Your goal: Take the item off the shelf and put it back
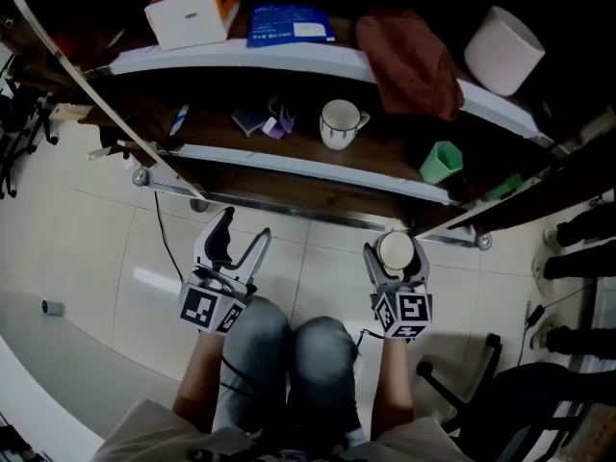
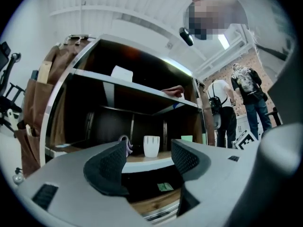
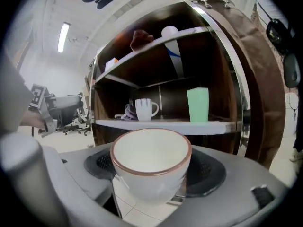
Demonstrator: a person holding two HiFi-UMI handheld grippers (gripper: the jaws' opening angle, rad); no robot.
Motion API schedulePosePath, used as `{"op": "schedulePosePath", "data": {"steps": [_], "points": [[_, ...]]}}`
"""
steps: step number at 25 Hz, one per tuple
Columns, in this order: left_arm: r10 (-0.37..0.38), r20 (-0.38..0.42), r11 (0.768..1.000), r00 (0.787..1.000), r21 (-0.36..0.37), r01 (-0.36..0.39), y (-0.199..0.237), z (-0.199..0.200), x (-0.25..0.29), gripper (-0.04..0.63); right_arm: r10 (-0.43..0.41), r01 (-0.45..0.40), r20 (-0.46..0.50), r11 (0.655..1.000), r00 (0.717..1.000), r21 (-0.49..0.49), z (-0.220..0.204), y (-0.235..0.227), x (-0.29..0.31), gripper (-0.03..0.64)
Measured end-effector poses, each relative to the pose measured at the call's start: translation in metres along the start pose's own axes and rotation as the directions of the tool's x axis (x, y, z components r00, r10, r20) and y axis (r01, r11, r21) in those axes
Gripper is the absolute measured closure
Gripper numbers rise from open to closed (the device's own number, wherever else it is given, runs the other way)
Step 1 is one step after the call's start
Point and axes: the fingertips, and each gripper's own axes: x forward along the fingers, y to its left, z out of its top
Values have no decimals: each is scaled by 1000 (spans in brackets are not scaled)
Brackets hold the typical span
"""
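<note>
two claws: one in each of my hands, held low in front of the shelves.
right claw (image 1: 395, 258): pinching the cup (image 3: 151, 160), with a pad pressed on either side of its wall.
cup: white with a brown rim, upright, mouth up. it is off the shelves, held over the floor just in front of the lower shelf's edge.
left claw (image 1: 241, 248): spread, with nothing between its pads. in the left gripper view the mug shows through the gap, well beyond it.
knees (image 1: 289, 354): mine, in jeans, between and below the two claws.
floor (image 1: 96, 258): pale tiles under both claws.
lower shelf (image 1: 308, 165): a dark board with a white edge. it holds a white mug (image 1: 340, 123) with dark stripes, small purple things (image 1: 279, 121) just left of the mug, and a green cup (image 1: 441, 162) well to its right.
upper shelf (image 1: 289, 61): holds a white box (image 1: 188, 12) with an orange top, a blue packet (image 1: 289, 24) beside it, a brown cloth (image 1: 409, 61) drooping over the edge, and a big white tub (image 1: 503, 49) at the right end.
farther out: a dark chair (image 1: 520, 402) at my lower right. in the left gripper view, two people (image 2: 222, 112) stand to the right of the shelves.
</note>
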Motion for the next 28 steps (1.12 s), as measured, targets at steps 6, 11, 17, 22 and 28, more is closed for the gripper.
{"op": "schedulePosePath", "data": {"steps": [6, 11, 17, 22, 28], "points": [[-26, -5, 999, 1000, 25, 27, -19, 136, -5, 322, 31, -32, 18, 999, 999, 44, 141, 48, -78, 198], [-28, -11, 997, 1000, 66, 29, -24, 275, -12, 331, 68, -69, 34, 997, 997, 23, 277, 92, -124, 198], [-9, -19, 995, 1000, 101, 10, -22, 430, -27, 331, 85, -85, 74, 996, 994, -12, 450, 128, -174, 197], [-4, -14, 995, 1000, 103, 5, -32, 535, -45, 331, 61, -61, 131, 998, 989, -4, 575, 143, -218, 196], [-40, 48, 997, 998, 61, 37, -54, 599, -58, 331, 42, -35, 186, 999, 982, -40, 648, 156, -260, 196]]}}
